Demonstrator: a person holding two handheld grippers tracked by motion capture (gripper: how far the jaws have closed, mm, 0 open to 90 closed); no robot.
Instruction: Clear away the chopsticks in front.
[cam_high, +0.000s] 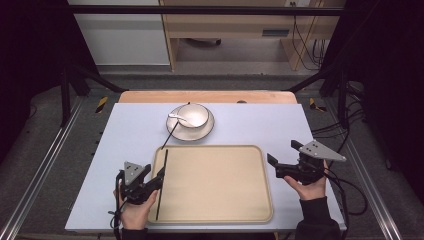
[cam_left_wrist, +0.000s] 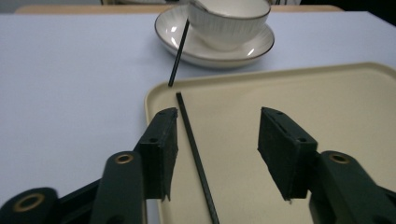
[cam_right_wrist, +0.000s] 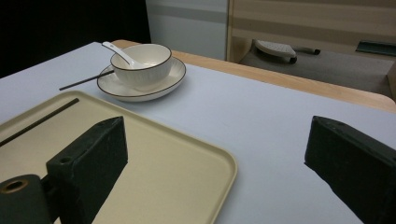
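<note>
High view: beige tray (cam_high: 215, 185) near table edge; one black chopstick (cam_high: 161, 185) lies along its left side, apparently just set there for carrying. Second chopstick (cam_high: 172, 132) leans on the saucer (cam_high: 172, 132) under the bowl (cam_high: 192, 116), spoon (cam_high: 175, 116) inside, likely next to move. Left gripper (cam_high: 161, 176) sits over the tray chopstick; right gripper (cam_high: 271, 161) waits off the tray's right edge, jaws apart. Left gripper view: jaws parted, nothing clamped; the chopstick (cam_left_wrist: 196, 158) lies flat below, nearer the left pad. Right gripper view: jaws wide, empty, tray corner (cam_right_wrist: 219, 163) between them.

The pale table (cam_high: 125, 130) bears a beige tray (cam_high: 215, 182) and a saucer (cam_high: 190, 131).
</note>
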